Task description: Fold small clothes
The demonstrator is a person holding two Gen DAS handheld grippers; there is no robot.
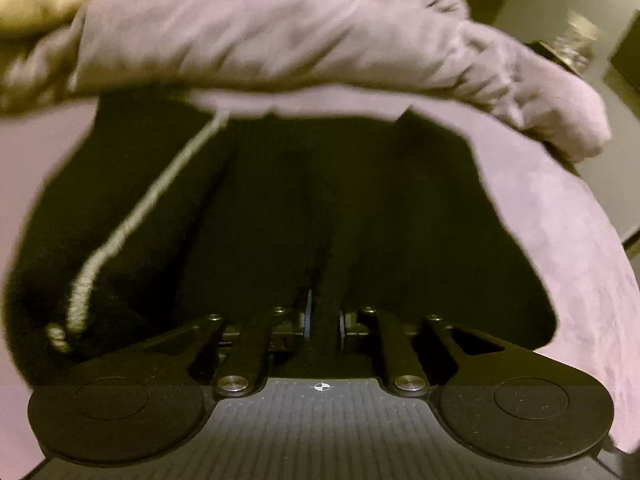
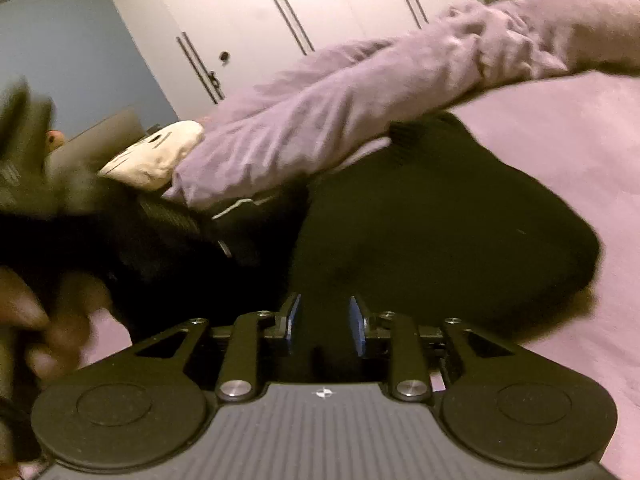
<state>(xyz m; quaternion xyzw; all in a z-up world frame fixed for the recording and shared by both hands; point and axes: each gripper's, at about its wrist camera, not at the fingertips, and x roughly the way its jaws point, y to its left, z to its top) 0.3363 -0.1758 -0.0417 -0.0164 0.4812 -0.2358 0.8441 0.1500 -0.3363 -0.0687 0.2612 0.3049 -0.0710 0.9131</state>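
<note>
On the pink bed (image 1: 568, 232), a black garment (image 1: 280, 200) lies below a rumpled lilac blanket (image 1: 260, 40) at twelve o'clock. Left hand-held gripper (image 1: 323, 316) pinches a fold of it narrowly. Right hand-held gripper (image 2: 325, 320) stands partly open over the black garment's edge, pads clear of it.

White wardrobe doors (image 2: 280, 12) with long dark bar handles (image 2: 288, 12) fill the far wall, beside a blue-grey wall (image 2: 68, 40). A bed under a lilac sheet (image 2: 560, 152) spreads below, a rumpled lilac duvet (image 2: 340, 92) across it. Light is dim and yellowish.
</note>
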